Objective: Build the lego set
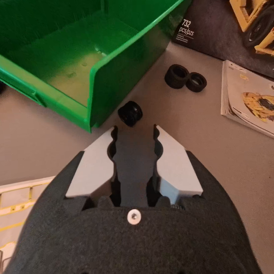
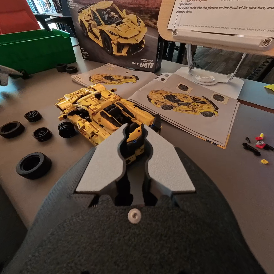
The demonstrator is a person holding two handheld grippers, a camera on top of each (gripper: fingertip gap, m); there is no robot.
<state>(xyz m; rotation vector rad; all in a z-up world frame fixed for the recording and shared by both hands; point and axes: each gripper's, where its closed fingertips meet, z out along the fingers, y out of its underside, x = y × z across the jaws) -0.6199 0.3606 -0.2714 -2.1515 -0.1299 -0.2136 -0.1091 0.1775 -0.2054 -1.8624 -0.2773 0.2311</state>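
1. Lego car [image 2: 103, 115], yellow, on grey table [image 2: 207, 170], mid-scene, wheels off; right gripper [image 2: 134, 126] pinches its near end.
2. Green bin [image 1: 74, 51] at the table's left, set box [image 2: 118, 34] behind.
3. Open instruction booklet [image 2: 185, 106] beside the car.
4. Left gripper [image 1: 135, 127] spread, holding nothing, just short of black wheel rim [image 1: 130, 113].
5. Two tyres [image 1: 185, 78] near the bin.
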